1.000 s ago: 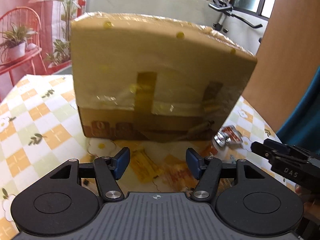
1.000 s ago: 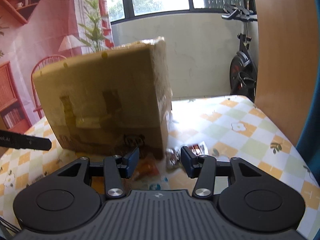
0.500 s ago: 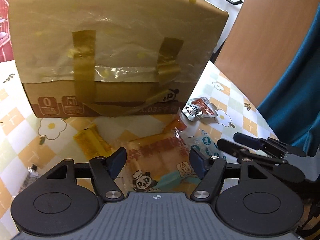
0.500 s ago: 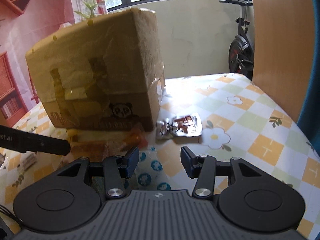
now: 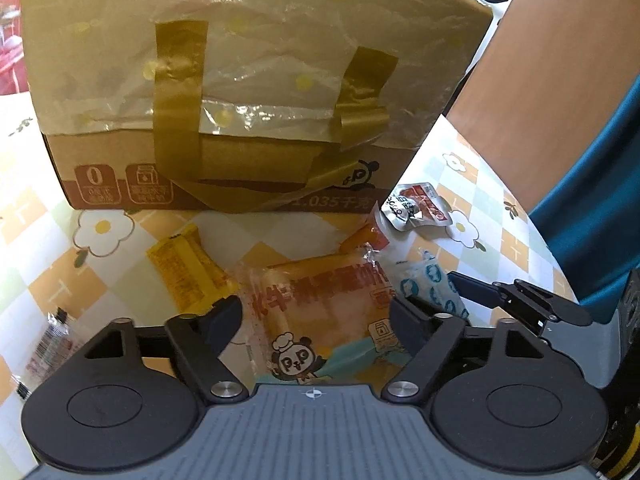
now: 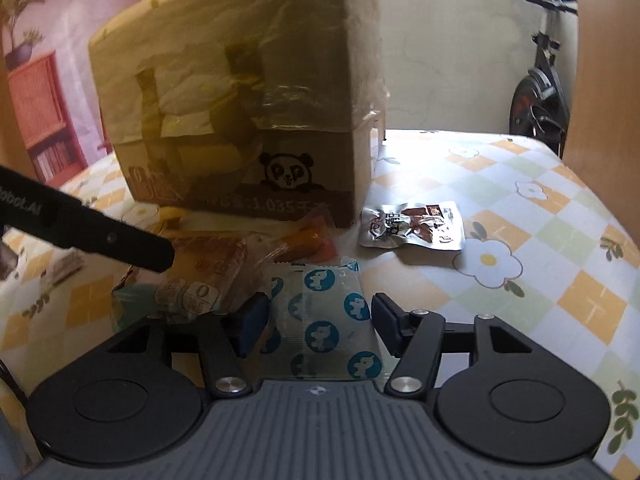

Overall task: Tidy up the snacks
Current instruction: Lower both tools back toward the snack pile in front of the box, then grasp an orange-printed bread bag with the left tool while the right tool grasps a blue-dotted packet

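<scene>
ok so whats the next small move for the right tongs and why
Probably lower the right tongs a little and close on the white packet with blue dog prints. They are open and the packet already lies between the fingers, seemingly not yet gripped. The left tongs hover open over the panda snack pack, so neither holds anything yet.

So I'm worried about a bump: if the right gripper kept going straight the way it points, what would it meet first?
Likely the blue-spotted packet, lying between its open jaws. The cardboard box stands farther along, though depth is hard to judge.
</scene>
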A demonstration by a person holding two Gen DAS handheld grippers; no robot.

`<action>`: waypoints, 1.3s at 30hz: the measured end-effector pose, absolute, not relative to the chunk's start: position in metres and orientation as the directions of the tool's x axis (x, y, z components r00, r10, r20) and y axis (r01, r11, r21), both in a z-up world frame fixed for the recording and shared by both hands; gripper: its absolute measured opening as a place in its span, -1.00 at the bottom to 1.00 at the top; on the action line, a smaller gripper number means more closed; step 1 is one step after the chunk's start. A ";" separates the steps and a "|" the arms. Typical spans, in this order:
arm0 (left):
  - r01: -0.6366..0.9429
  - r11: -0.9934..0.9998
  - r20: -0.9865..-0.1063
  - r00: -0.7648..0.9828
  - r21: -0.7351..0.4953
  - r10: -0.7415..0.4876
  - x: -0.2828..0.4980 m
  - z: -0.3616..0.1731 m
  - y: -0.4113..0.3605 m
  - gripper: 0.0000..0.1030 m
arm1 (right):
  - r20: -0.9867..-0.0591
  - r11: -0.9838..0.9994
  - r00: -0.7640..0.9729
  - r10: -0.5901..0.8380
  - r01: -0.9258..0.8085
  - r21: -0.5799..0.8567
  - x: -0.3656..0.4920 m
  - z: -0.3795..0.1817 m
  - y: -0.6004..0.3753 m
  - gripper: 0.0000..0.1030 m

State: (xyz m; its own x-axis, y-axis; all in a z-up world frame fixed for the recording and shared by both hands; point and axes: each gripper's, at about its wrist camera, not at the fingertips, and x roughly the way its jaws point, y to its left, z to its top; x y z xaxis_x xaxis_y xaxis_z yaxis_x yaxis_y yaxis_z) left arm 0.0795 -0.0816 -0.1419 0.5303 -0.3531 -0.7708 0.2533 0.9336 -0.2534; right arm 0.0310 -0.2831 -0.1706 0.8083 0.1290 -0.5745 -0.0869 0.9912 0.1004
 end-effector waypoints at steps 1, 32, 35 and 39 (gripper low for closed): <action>0.253 0.933 -0.771 0.528 -0.257 -0.356 0.080 -0.143 -0.083 0.63 | -0.567 0.990 0.814 0.130 -0.079 0.114 0.030 -0.171 -0.287 0.08; 0.262 0.952 -0.784 0.553 -0.158 -0.282 0.087 -0.160 -0.112 0.82 | -0.521 0.984 0.850 0.071 0.027 0.178 0.020 -0.175 -0.302 -0.05; 0.271 0.951 -0.779 0.561 -0.147 -0.281 0.085 -0.161 -0.113 0.82 | -0.521 0.983 0.850 0.074 0.026 0.181 0.020 -0.175 -0.303 -0.05; 0.274 0.950 -0.777 0.562 -0.148 -0.283 0.083 -0.161 -0.112 0.82 | -0.521 0.983 0.850 0.076 0.025 0.184 0.020 -0.175 -0.303 -0.05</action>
